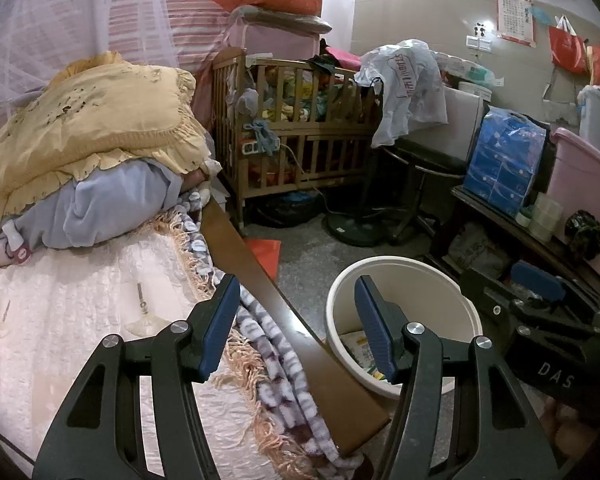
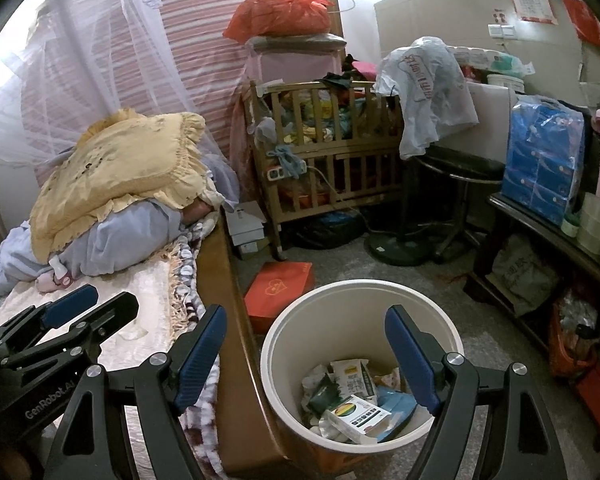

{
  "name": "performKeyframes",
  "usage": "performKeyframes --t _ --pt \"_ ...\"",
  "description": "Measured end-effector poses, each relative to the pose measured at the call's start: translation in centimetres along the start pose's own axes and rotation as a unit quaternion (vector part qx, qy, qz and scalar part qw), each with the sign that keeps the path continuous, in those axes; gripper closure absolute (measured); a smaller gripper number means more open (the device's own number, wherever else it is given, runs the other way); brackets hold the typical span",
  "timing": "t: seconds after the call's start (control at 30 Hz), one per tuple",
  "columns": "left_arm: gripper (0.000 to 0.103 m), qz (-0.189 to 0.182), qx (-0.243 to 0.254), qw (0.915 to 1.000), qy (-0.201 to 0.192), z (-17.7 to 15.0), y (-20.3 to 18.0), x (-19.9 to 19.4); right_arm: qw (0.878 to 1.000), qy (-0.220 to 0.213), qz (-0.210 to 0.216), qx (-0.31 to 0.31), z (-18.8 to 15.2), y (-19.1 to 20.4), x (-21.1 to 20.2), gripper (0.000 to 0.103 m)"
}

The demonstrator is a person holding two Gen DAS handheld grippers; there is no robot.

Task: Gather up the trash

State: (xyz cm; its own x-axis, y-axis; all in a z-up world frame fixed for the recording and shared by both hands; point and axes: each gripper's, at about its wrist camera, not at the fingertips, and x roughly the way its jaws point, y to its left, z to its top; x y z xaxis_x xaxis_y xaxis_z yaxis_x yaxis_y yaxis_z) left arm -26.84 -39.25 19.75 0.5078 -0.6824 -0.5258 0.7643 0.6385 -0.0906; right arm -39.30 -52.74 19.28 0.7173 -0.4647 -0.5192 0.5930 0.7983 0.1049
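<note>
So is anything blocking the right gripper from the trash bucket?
Nothing visible does. The right gripper hangs open and empty directly above the white trash bucket, whose mouth is uncovered, with cartons and wrappers already inside. The wooden bed edge lies beside the bucket, not across it.

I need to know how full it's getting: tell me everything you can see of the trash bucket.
The bucket is round, cream-white, apparently plastic, with no lid. It stands upright on the grey floor beside the wooden bed frame. Only the bottom is covered: crumpled wrappers, small packets and a white box. Nothing grips it.
</note>
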Motion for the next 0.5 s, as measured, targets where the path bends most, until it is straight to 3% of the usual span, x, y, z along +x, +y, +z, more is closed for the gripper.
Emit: performKeyframes --t 0.5 --pt "0.045 -0.002 0.003 1.0000 0.002 -0.02 -0.20 0.13 1.000 0.002 -0.002 0.002 -0.19 -0.66 -0.03 0.024"
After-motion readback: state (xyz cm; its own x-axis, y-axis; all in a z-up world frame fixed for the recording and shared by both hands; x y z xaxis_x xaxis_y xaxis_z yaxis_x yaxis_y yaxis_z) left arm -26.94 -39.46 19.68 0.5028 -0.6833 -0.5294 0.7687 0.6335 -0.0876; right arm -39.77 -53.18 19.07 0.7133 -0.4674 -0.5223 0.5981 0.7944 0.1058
